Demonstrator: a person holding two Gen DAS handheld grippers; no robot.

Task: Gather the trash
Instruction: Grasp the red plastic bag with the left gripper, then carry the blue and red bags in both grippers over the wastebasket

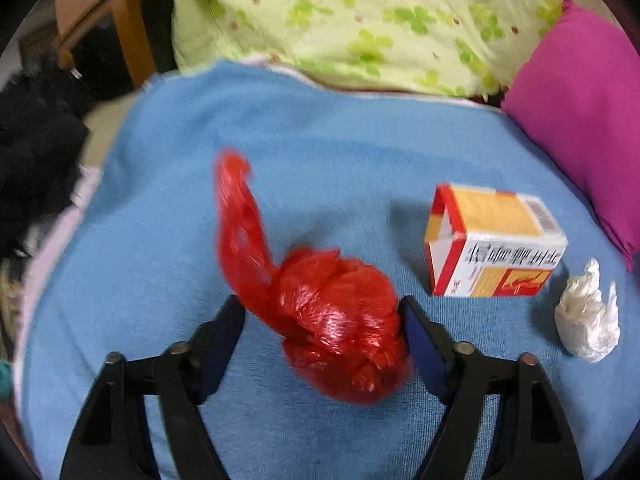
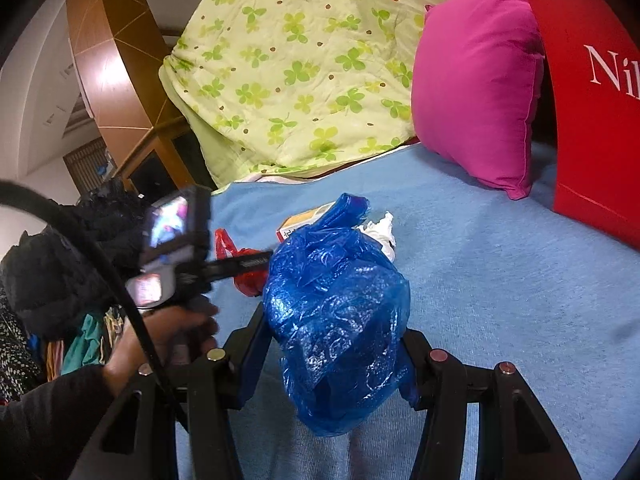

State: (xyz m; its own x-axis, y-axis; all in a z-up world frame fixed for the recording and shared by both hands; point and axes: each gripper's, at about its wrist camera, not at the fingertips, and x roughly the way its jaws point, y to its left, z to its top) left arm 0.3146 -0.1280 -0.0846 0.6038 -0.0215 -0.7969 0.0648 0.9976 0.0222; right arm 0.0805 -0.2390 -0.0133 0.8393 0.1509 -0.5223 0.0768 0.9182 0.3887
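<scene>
A blue blanket was spread over the bed, backed by a green clover quilt and a magenta pillow. The left gripper was held wide around a blurred red bag, seemingly untouched on one side. A blue bag was clamped in the right gripper. A carton and white wad lay nearby.

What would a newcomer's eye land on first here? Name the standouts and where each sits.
First, the crumpled red plastic bag between the open fingers of the left gripper, over the blue blanket. Next, the blue plastic bag bulging between the fingers of the right gripper; whether it is clamped is unclear. Then the magenta pillow at the bed's far right, with the red-and-yellow carton and a white crumpled wad lying before it.
</scene>
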